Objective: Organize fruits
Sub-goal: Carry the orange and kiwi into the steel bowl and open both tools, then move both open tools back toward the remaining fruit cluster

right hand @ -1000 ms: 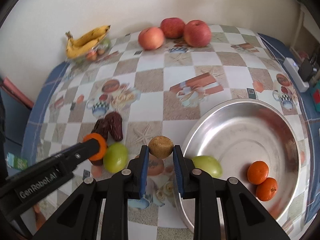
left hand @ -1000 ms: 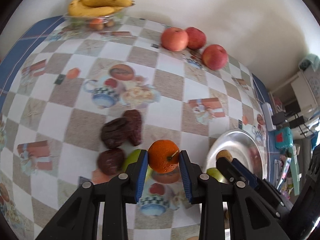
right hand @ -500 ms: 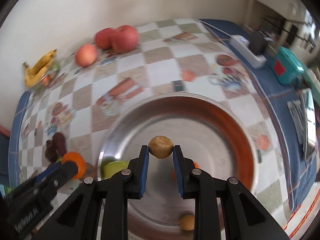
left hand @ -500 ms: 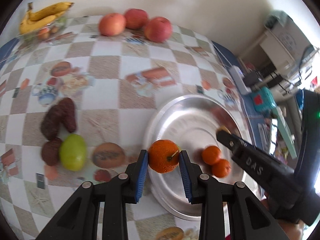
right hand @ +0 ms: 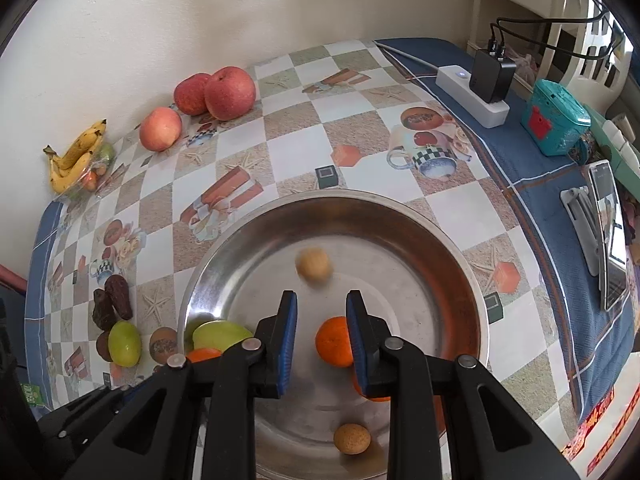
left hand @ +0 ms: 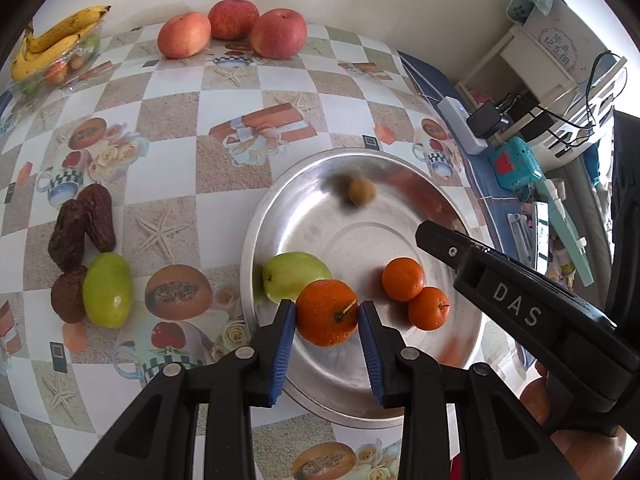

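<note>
The left gripper point(left hand: 327, 334) pinches an orange point(left hand: 327, 312) between its blue pads, just above the near side of the big metal bowl point(left hand: 256, 240) on the table point(left hand: 168, 112). The right gripper point(right hand: 321, 330) stands apart with nothing between its pads; a small brown fruit point(right hand: 314, 269), blurry, is in the bowl past its tips. Two small oranges point(left hand: 416, 290) and a green fruit point(left hand: 294, 274) lie in the bowl. Another green fruit point(left hand: 107, 290) lies on the table beside dark dates point(left hand: 82, 226)
</note>
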`<action>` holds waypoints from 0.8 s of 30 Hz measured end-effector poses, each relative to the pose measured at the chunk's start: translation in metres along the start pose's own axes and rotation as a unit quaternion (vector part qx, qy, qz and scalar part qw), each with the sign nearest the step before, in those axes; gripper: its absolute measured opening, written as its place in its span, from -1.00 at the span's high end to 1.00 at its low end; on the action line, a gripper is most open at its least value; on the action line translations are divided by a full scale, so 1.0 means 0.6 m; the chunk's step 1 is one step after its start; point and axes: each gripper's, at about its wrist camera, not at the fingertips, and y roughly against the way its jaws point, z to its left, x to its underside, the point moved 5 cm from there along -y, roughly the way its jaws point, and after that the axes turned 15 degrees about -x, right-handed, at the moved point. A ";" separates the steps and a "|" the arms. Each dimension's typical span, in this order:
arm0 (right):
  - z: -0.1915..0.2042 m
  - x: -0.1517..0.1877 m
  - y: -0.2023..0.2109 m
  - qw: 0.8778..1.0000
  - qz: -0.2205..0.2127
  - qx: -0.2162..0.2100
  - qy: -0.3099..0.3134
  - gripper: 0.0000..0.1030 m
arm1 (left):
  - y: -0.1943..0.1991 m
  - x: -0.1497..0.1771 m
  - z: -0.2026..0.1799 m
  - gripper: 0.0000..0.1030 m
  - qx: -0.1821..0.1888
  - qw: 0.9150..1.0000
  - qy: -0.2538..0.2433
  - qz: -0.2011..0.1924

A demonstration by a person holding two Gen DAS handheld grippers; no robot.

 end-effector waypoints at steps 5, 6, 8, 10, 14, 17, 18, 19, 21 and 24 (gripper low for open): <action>0.000 0.001 -0.002 1.000 0.002 0.003 -0.002 0.49 | 0.004 -0.003 0.009 0.30 0.000 1.000 0.006 -0.005; 0.000 0.002 -0.002 1.000 0.002 0.004 -0.002 0.49 | 0.004 -0.003 0.011 0.30 -0.001 1.000 0.008 -0.005; -0.003 0.002 -0.004 1.000 0.004 0.006 -0.006 0.49 | 0.004 -0.004 0.017 0.30 -0.001 1.000 0.011 -0.004; -0.005 0.004 -0.007 1.000 0.007 0.005 -0.008 0.49 | 0.004 -0.006 0.024 0.30 -0.005 1.000 0.017 -0.004; -0.006 0.007 -0.010 1.000 0.011 0.008 -0.010 0.49 | 0.006 -0.013 0.055 0.30 -0.027 0.999 0.034 -0.011; -0.005 0.009 -0.012 1.000 0.014 0.009 -0.008 0.49 | 0.007 -0.020 0.085 0.30 -0.041 0.998 0.055 -0.015; -0.004 0.009 -0.014 1.000 0.016 0.009 -0.008 0.49 | 0.008 -0.023 0.096 0.30 -0.046 0.997 0.063 -0.017; -0.003 0.010 -0.015 1.000 0.018 0.009 -0.007 0.49 | 0.010 -0.025 0.106 0.30 -0.052 0.996 0.069 -0.019; 0.001 0.011 -0.018 1.000 0.021 0.009 -0.003 0.49 | 0.013 -0.029 0.128 0.30 -0.066 0.994 0.080 -0.026; 0.007 0.013 -0.022 1.000 0.025 0.009 0.002 0.49 | 0.016 -0.034 0.155 0.30 -0.073 0.992 0.098 -0.029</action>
